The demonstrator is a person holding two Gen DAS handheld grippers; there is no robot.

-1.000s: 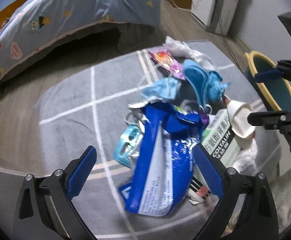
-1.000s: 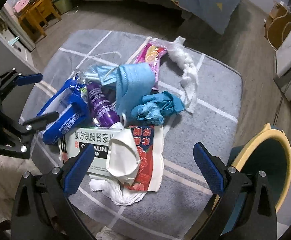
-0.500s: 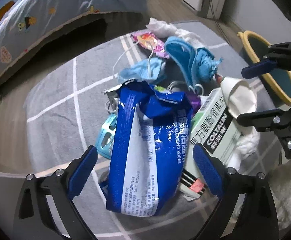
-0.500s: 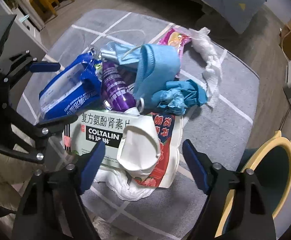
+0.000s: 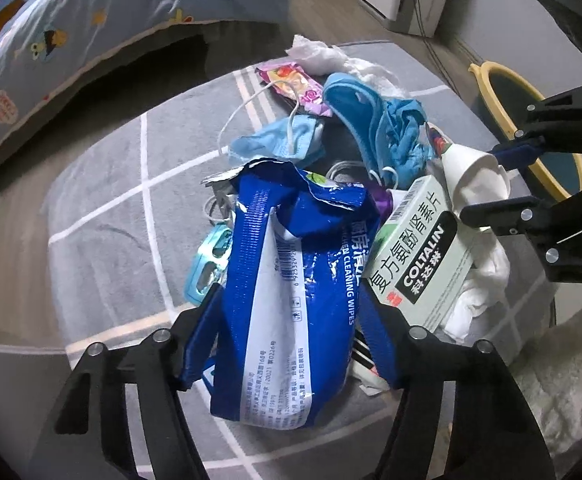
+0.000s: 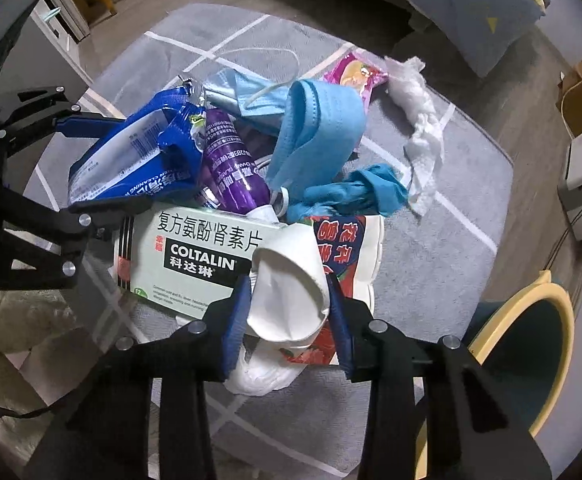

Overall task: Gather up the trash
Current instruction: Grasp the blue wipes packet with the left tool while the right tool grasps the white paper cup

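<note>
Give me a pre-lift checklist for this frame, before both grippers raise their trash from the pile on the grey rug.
1. Left gripper straddles the blue cleaning-wipes pouch, jaws closing: ok.
2. Right gripper has the crumpled white paper cup between its jaws, closing: ok.
3. Firm grip on either item: cannot tell.
4. Pale green Coltalin medicine box free of both picks: not ok, it leans against the pouch and the cup lies over it.
5. Yellow-rimmed teal bin within view to the right: ok.
6. Purple tube clear of the pouch: not ok, it touches it.
</note>
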